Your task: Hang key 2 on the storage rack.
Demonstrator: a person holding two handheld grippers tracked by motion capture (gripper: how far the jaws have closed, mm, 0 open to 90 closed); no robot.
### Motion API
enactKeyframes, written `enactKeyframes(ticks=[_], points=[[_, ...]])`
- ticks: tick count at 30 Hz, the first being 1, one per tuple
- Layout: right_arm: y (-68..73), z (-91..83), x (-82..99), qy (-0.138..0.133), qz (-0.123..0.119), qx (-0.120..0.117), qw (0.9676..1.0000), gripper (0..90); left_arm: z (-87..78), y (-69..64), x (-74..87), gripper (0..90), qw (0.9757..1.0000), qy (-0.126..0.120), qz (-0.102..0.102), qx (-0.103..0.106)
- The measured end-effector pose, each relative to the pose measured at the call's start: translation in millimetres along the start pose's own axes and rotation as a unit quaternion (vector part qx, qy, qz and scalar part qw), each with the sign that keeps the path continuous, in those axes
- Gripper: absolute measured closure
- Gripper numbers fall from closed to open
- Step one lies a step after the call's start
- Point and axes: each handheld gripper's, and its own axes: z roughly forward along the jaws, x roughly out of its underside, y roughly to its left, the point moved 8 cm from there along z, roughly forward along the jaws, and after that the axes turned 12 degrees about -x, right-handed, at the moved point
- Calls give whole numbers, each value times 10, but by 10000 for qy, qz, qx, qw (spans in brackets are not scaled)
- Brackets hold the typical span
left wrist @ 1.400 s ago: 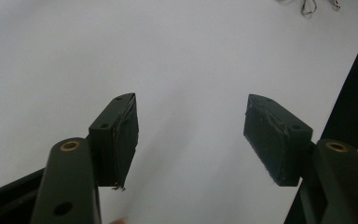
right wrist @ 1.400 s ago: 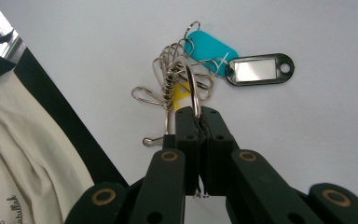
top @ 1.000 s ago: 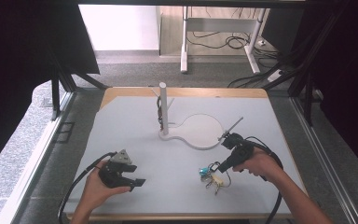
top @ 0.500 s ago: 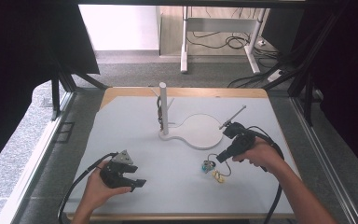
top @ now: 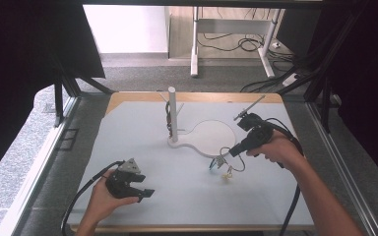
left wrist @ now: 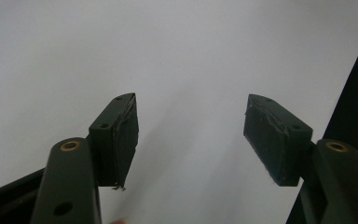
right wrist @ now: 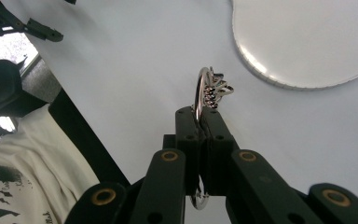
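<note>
Right now the right gripper [top: 232, 151] sits right of centre in the high view, held in a hand [top: 274, 147] whose forearm comes up from the lower right corner. Its jaws are pressed together on a metal key ring [right wrist: 204, 89], and the right gripper view shows that plainly: the silver ring stands on edge between the two black pads, its upper arc poking out above them in the middle of the frame, a short ball chain bunched against its right side. Seen from above, the keys [top: 220, 163] dangle below the jaw tips, just under the centre of the frame and clear of the white table [top: 142, 142]; a small yellowish piece [top: 227, 174] is at the bottom of the bunch, and whether it touches the tabletop cannot be told.

Just above the bunch lies the round white base plate [top: 211, 138], with a white upright post [top: 173, 115] rising from its narrow left end; something dark hangs on the post. The plate's curved edge also shows at the upper right of the right gripper view.

Down in the lower left of the high view the left gripper [top: 142, 189] rests low over the table in the other hand [top: 103, 201]. Its own view shows both pads [left wrist: 121, 135] spread wide apart with nothing but bare white surface between them
</note>
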Motion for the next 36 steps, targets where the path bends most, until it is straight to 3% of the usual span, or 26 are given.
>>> enactKeyframes(ticks=[36], points=[[-87, -216, -521, -122, 104, 79, 9998, 871, -19, 5, 4, 359, 10000, -12, 8, 32]])
